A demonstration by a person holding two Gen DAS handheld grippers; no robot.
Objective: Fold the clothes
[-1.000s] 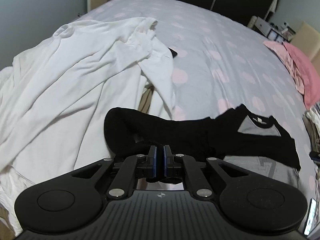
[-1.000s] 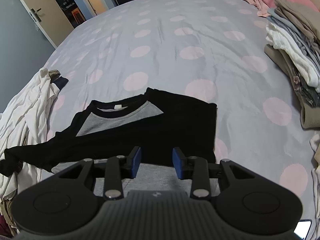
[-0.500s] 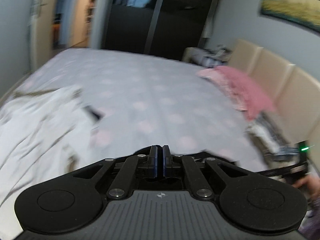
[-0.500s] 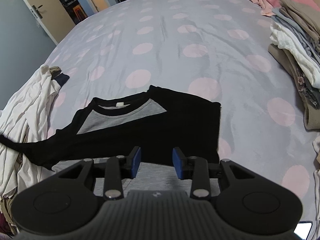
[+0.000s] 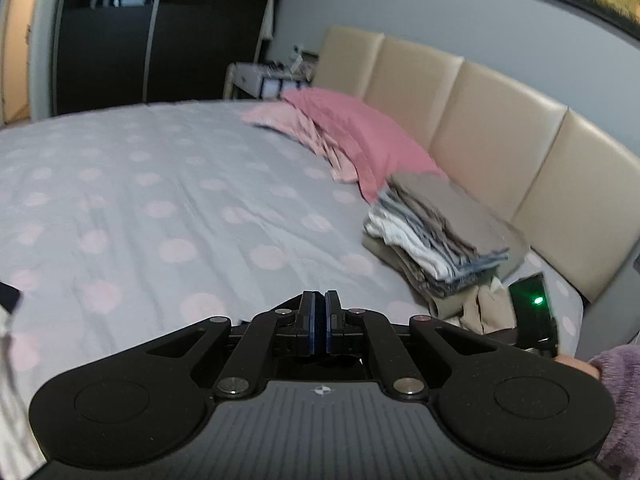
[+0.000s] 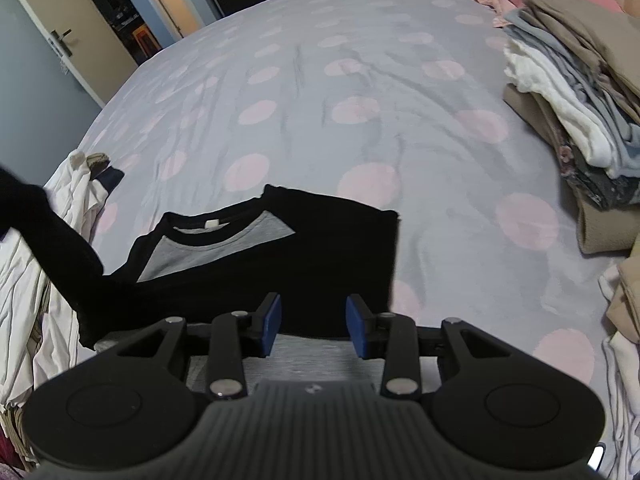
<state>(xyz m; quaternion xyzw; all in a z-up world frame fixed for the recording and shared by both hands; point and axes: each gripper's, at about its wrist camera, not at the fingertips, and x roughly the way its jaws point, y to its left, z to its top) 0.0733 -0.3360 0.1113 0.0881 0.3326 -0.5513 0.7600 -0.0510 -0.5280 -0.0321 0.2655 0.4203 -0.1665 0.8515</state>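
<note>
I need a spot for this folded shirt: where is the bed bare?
Bare: the spotted cover between the black-and-grey shirt and the folded stack. Crowded: the white clothes pile beside the shirt, and the pink pillow at the headboard.

ahead of the right gripper (image 6: 313, 322), whose jaws stand apart, the black and grey shirt (image 6: 280, 256) covers the near bedspread (image 6: 360, 80); past its collar the spotted cover lies open and flat. to the gripper's right the folded stack (image 6: 576, 92) walls off that edge, and to its left the white pile (image 6: 48, 240) crowds the side, with a lifted black sleeve (image 6: 52, 224) crossing over it. ahead of the left gripper (image 5: 319, 320) the cover runs open, bounded on the right by the pink pillow (image 5: 360, 136) and the headboard (image 5: 500, 128).
</note>
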